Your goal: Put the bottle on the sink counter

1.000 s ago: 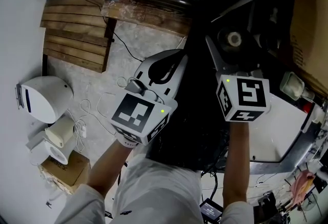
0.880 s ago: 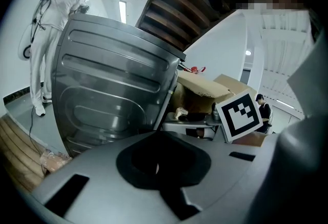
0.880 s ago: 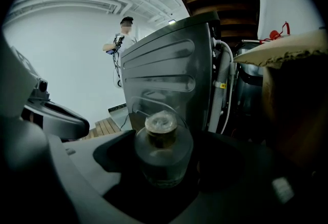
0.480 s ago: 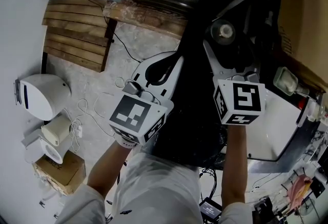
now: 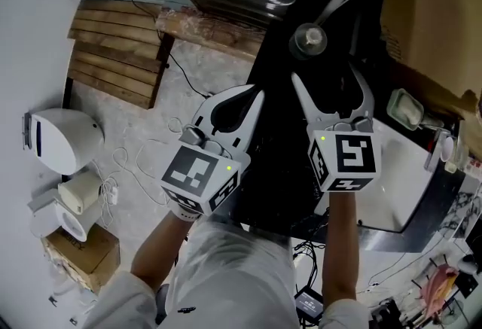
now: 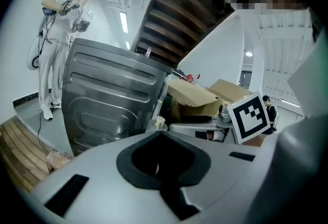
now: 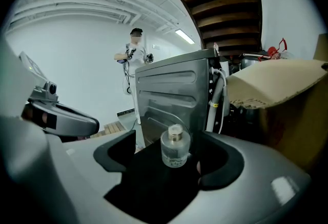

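A small clear glass bottle with a metal cap stands upright on a black top. My right gripper is open, and in the head view the bottle stands just past its fingertips. In the right gripper view the bottle shows in the gap between the jaws of the right gripper, touched by neither. My left gripper hangs to the left of the black top, shut with nothing in it. The left gripper view shows its tips closed together.
A ribbed steel cabinet stands behind the bottle, with cardboard boxes to the right. A white counter lies at the right with a small tub. Wooden slats and a white device are on the floor. A person stands far off.
Both grippers have risen and drawn back toward me. The bottle, level with the right fingertips a second ago, now stands beyond them. Neither gripper's jaws have changed.
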The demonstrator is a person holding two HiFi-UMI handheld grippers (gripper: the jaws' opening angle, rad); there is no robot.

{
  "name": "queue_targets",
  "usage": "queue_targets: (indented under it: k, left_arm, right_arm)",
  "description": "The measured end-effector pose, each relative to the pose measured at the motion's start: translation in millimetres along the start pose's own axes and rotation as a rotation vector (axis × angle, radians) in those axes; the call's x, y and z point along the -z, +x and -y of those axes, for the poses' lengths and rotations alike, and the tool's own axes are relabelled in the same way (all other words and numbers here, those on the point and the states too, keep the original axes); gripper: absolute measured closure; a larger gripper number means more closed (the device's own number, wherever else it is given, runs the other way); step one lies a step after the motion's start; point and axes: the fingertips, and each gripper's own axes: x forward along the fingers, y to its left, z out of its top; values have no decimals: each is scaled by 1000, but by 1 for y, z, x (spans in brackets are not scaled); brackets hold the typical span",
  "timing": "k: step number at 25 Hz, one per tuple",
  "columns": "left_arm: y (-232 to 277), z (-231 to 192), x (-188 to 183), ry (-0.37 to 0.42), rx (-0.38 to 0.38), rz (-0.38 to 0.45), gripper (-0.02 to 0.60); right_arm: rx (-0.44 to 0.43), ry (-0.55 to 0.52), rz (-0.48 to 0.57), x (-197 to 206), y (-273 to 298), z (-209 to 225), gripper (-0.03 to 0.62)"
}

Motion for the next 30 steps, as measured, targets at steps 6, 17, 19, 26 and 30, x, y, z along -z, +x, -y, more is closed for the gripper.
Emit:
queue_targets:
  k: [6,17,19,26,30]
  left_arm:
    - [-20,21,-5,8,-19,12,575]
    - [-47,59,-12,16,-46,35,574]
    - [-53,67,-13,15,-53,42,574]
    - [-71,89,-20,25,-68,60,574]
    - [-83,100,-21,21,-77,70,574]
  right_arm:
    - [-15,-8,18,-12,-33,-2,227]
    - [-14,13,57,-30,-93,8,229]
    - [-18,17,58,-29,-106,9,229]
    - [-52,3,77,-34,-146,3,278]
    - [-33,-4,94,-39,-168,5,376]
